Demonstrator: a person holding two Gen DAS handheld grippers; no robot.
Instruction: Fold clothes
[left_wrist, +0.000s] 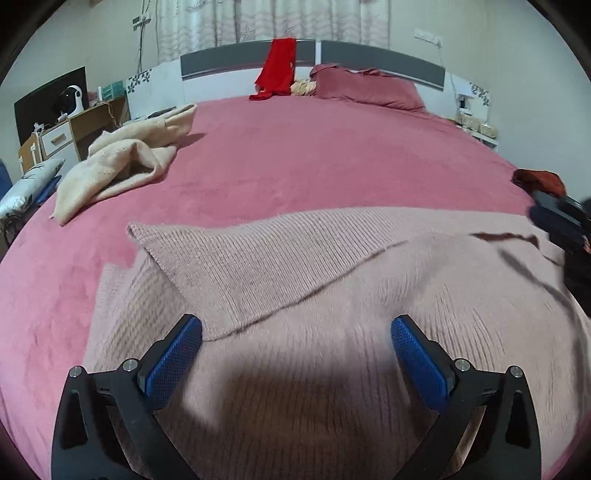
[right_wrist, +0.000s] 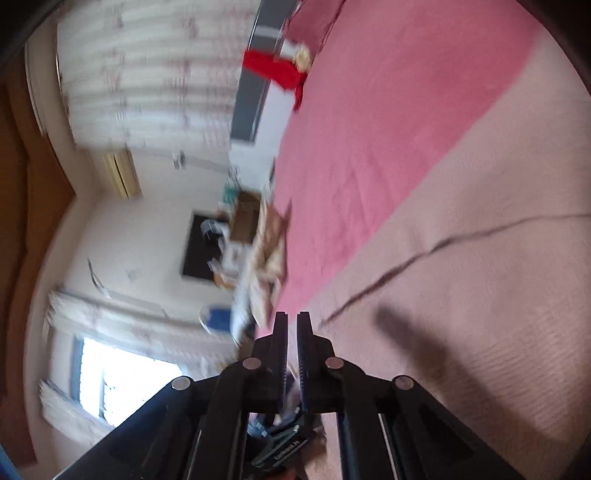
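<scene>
The pink knit sweater (left_wrist: 332, 266) lies part-folded on the bed (left_wrist: 314, 155), left tool (left_wrist: 295, 332) spread wide above it, right tool (right_wrist: 292, 325) nearly closed, seemingly empty; judging next, gripping an edge.

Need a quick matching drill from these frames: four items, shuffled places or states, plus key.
Items:
1. pink knit sweater
2. cream garment
3. red garment
4. left gripper

Descriptions:
A. draped against the headboard
B. open, above the knit
C. spread flat on the near bed
D. crumpled on the bed, left side of the left wrist view

Pairs: 1-C, 2-D, 3-A, 4-B
</scene>
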